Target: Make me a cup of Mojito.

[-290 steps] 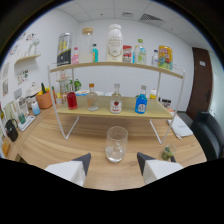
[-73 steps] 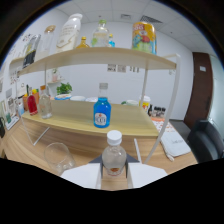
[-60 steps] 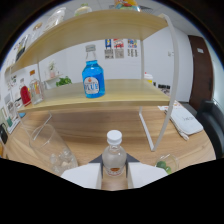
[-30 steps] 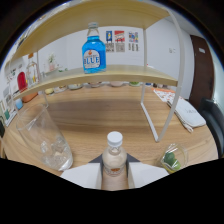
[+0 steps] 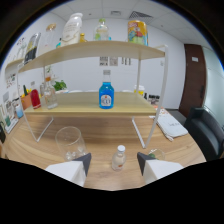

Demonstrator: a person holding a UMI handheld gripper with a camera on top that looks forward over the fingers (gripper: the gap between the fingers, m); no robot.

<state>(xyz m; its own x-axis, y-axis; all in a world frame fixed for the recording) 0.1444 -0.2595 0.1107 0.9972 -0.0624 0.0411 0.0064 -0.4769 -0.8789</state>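
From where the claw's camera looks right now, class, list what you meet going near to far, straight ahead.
Claw, open → small clear bottle with white cap standing on the table between its fingers → blue bottle on the lower shelf → bottles on the top shelf.

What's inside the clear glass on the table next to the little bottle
The clear glass holds a few pale lumps at its bottom, probably ice. No liquid shows. One claw finger covers its base. The small bottle stands apart, between the open claw's fingers.
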